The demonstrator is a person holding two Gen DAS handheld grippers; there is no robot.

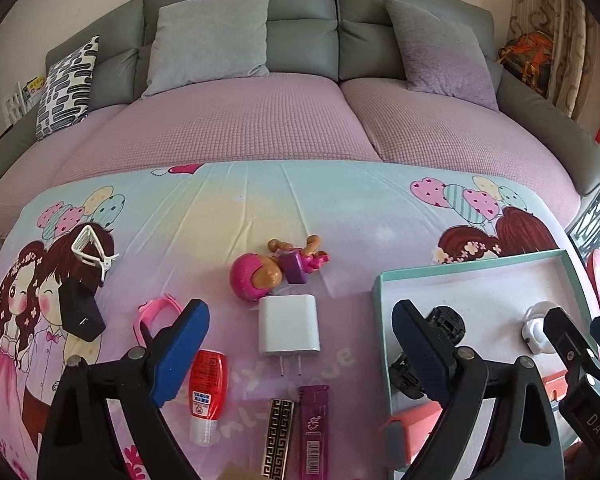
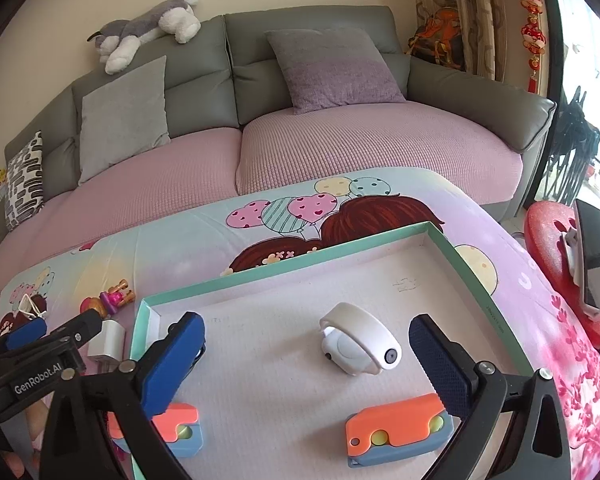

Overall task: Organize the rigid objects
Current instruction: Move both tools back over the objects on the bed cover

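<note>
**Both tools wide open over the desk**

At nine o'clock the left tool (image 1: 300,352) tilts steeply down over the cartoon-print desk (image 1: 220,208), jaws spread wide and gripping nothing; the white charger (image 1: 289,324) lies between its fingers, the red bottle (image 1: 206,392) just beside the left pad. Toward three o'clock the right tool (image 2: 306,360) angles down into the teal tray (image 2: 300,268), fully open, empty, framing the white wristband (image 2: 360,340); an orange toy (image 2: 396,428) lies near its right finger.
</note>
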